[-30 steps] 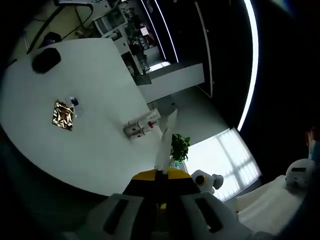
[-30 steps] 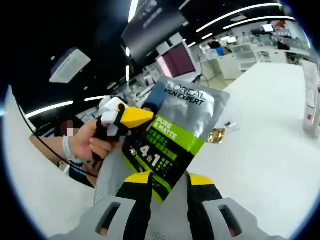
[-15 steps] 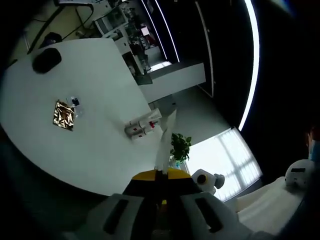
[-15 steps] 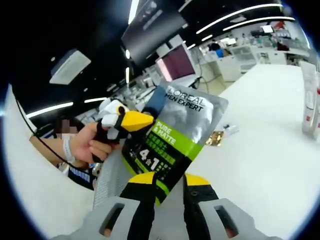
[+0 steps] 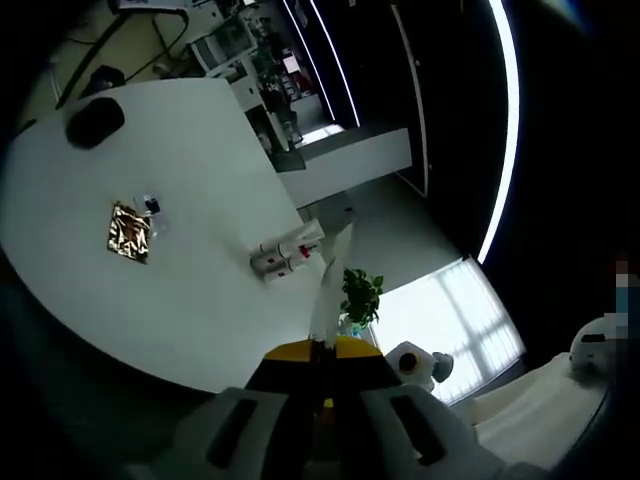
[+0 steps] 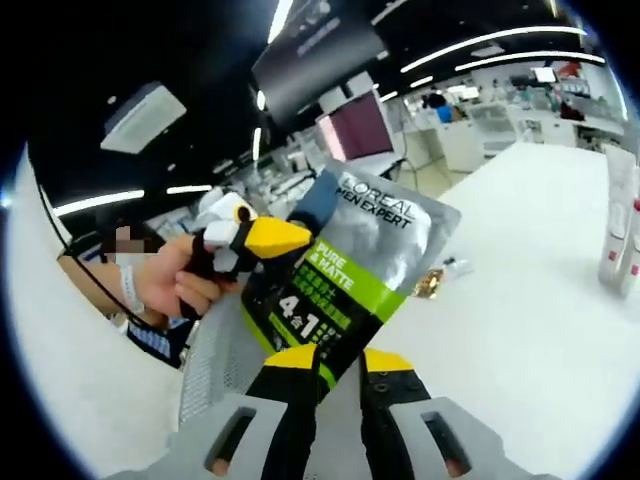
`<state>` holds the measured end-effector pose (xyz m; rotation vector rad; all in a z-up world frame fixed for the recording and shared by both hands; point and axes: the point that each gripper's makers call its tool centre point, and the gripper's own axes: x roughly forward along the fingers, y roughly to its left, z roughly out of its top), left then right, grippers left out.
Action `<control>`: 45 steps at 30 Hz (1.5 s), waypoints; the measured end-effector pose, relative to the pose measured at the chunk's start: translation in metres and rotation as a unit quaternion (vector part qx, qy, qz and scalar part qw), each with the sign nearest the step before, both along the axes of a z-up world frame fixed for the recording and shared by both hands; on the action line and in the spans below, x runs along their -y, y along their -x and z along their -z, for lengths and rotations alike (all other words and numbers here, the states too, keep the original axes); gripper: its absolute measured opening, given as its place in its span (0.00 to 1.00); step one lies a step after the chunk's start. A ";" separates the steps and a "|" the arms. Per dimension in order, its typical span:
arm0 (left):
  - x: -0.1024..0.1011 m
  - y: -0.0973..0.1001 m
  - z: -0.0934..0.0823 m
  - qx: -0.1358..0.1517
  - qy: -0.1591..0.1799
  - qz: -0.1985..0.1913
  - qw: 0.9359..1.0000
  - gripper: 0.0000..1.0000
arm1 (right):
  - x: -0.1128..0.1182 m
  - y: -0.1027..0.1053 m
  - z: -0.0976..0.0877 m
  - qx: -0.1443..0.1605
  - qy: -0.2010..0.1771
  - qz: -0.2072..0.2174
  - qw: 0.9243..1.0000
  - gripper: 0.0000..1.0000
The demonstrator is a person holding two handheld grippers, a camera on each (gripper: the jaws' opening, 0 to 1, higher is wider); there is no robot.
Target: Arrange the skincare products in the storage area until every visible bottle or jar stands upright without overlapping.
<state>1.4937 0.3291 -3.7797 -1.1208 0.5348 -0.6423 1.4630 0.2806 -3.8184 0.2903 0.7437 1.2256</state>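
In the right gripper view the right tool rises from the bottom centre, its jaws closed on the lower edge of a grey and green pouch. The left tool comes in from the left, in a hand, pinching the pouch's upper left edge. Beyond the pouch the white tabletop stretches wide and bare to the right, with tubes standing at the right edge of the frame.

In the left gripper view the left tool is clamped on the pouch, seen edge-on as a thin pale strip at centre. The tabletop curves across the left half. A gold packet lies at left, the tubes near the tabletop's edge at centre, and a dark object at upper left, all well apart.
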 end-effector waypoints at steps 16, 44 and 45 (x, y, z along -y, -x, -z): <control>-0.017 -0.005 -0.022 0.018 0.086 -0.037 0.995 0.00 | -0.038 0.009 -0.041 -0.226 -0.204 -0.047 0.951 0.22; -0.021 -0.007 -0.038 0.040 0.120 -0.044 0.991 0.00 | -0.046 -0.012 -0.063 -0.264 -0.146 0.028 0.953 0.01; -0.023 -0.007 -0.041 0.056 0.110 -0.053 0.991 0.00 | -0.047 -0.012 -0.066 -0.264 -0.151 0.028 0.952 0.01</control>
